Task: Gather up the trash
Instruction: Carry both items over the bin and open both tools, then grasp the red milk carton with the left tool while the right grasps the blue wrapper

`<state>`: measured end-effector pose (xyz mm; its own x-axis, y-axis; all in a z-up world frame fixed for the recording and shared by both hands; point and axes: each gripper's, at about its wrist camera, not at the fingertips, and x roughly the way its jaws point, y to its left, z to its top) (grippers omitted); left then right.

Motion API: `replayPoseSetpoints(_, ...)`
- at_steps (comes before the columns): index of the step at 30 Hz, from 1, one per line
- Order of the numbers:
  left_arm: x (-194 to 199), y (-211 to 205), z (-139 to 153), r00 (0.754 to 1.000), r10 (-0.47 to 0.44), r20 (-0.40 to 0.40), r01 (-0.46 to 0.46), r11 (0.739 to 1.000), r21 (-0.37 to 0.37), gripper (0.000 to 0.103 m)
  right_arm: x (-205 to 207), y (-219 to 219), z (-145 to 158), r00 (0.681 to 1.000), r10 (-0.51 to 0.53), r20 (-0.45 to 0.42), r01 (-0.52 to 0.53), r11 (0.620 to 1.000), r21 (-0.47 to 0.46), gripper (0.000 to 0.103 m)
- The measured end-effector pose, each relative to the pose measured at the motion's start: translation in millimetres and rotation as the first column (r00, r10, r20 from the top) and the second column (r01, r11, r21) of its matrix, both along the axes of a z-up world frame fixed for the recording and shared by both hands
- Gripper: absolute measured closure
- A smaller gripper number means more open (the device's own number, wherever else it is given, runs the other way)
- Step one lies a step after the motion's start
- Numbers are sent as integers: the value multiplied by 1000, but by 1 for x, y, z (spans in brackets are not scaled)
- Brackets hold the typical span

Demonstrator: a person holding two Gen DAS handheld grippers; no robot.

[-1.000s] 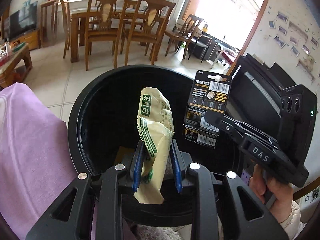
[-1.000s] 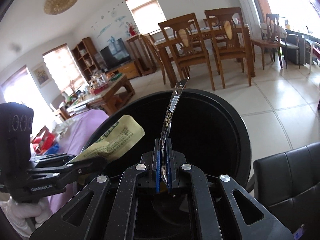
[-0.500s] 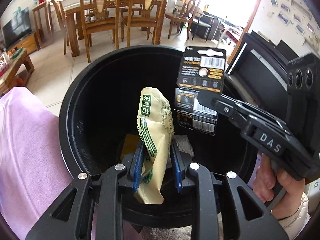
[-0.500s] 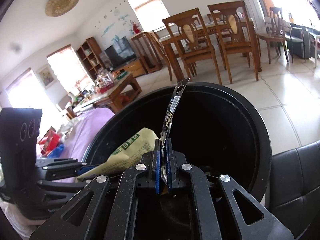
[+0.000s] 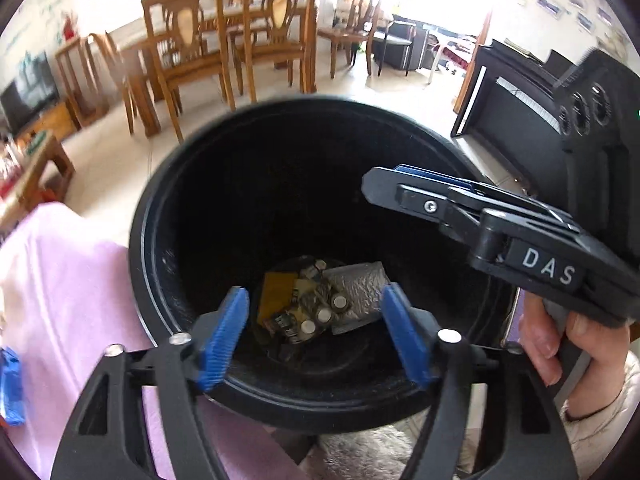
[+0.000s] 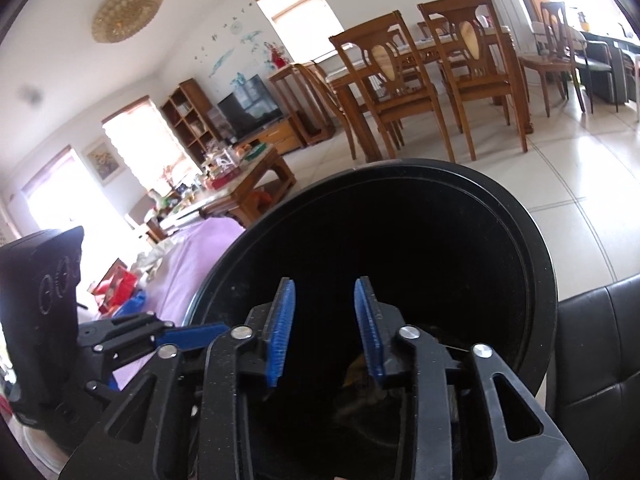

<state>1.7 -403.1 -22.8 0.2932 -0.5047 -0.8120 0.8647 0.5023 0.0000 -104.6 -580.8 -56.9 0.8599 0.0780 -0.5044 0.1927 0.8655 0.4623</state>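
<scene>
Left gripper [image 5: 316, 320]: held over the near rim of the bin, pointing steeply down into it; blue pads [image 5: 222, 336] spread wide, jaws just opened, nothing between them.
Right gripper [image 6: 326, 328]: over the bin's right side as seen from the left wrist camera, reaching toward the centre; blue pads [image 6: 368, 326] parted, jaws just opened, nothing between them.
Hand [image 5: 560, 340]: wrapped around the handle of the right gripper, at the right edge of the left wrist view, outside the bin's rim; pale sleeve cuff below.
Bin [image 5: 160, 264]: black, round, open-topped; fills the centre of both views.
Trash [image 5: 320, 300]: lying on the bin floor, below both grippers and touching neither.
Trash, detail: yellow packet [image 5: 276, 292] on the left, silver foil wrapper [image 5: 356, 284] on the right, dark card with round silver cells [image 5: 316, 316] between and partly over them; pieces overlap.
Trash, right wrist view: mostly lost in shadow; only a dim shape visible low between the fingers.
Purple cloth [image 5: 64, 300]: against the bin's left side.
Blue item [image 5: 10, 384]: on the cloth near the left edge of the left wrist view; kind cannot be told.
Black leather seat [image 6: 592, 340]: just beside the bin's right side.
Background: wooden dining chairs [image 6: 400, 80] on pale tiled floor beyond the bin's far rim.
</scene>
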Motion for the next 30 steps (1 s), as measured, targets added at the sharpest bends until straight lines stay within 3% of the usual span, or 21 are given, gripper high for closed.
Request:
replayPoseSetpoints(5, -8, 11, 1, 999, 4, 47, -4, 1000, 19, 26, -5, 2, 9, 1000, -5, 20, 5, 1000, 6, 23)
replayPoseSetpoints(8, -9, 26, 6, 999, -2, 51, 3, 1000, -13, 24, -8, 4, 16, 999, 0, 33, -1, 999, 33, 13)
replayPoseSetpoints(10, -9, 37, 12, 997, 21, 71, -19, 999, -28, 11, -9, 6, 20, 1000, 4, 27, -5, 999, 34, 5)
replayPoseSetpoints(15, -13, 85, 38, 994, 58, 96, -41, 985, -169, 6, -5, 26, 37, 999, 25, 31, -25, 1000, 7, 5)
replayPoseSetpoints(21, 1, 155, 58, 965, 202, 168, -159, 959, -235, 5, 24, 76, 52, 994, 107, -21, -107, 994, -19, 5)
replayPoseSetpoints(26, 48, 237, 62, 916, 374, 145, -321, 901, -291, 5, 63, 144, 62, 978, 203, -45, -205, 978, -46, 5)
replayPoseSetpoints(30, 98, 319, 60, 841, 534, 85, -486, 815, -315, 5, 99, 205, 68, 955, 289, -74, -294, 954, -65, 5)
